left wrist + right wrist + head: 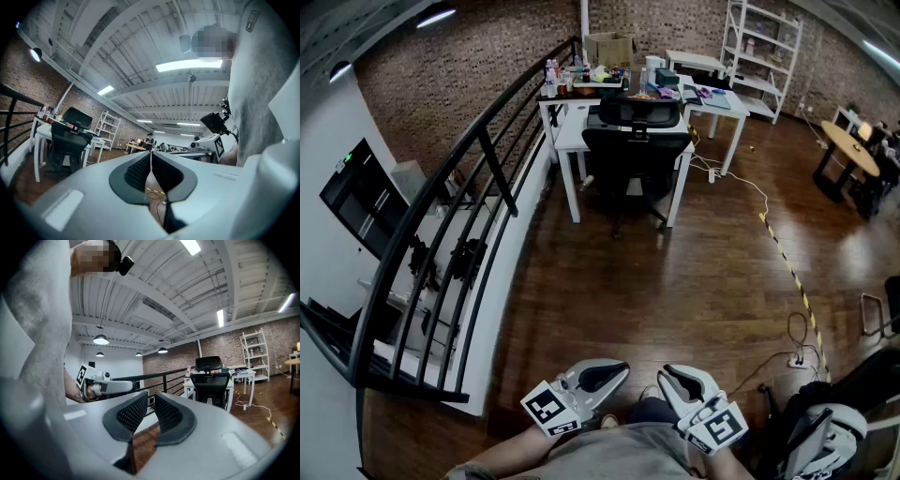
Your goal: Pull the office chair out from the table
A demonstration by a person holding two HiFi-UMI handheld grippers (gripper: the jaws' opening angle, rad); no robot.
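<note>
The black office chair (636, 150) stands at the far end of the room, tucked under a white table (570, 141) loaded with bottles and clutter. Both grippers are held close to the person's body at the bottom of the head view, far from the chair. My left gripper (614, 375) is shut, its pads meeting with nothing between them (151, 153). My right gripper (670, 377) stands barely ajar, a narrow empty gap between its pads (150, 397). The chair (68, 140) shows small at the left of the left gripper view, and the chair (212, 385) right of centre in the right gripper view.
A black railing (478, 187) runs along the left over a drop. A yellow-black floor strip (787, 262) and cables with a power strip (797, 358) lie at the right. White shelves (759, 47) and a round table (848, 150) stand at the back right. Wooden floor stretches between me and the chair.
</note>
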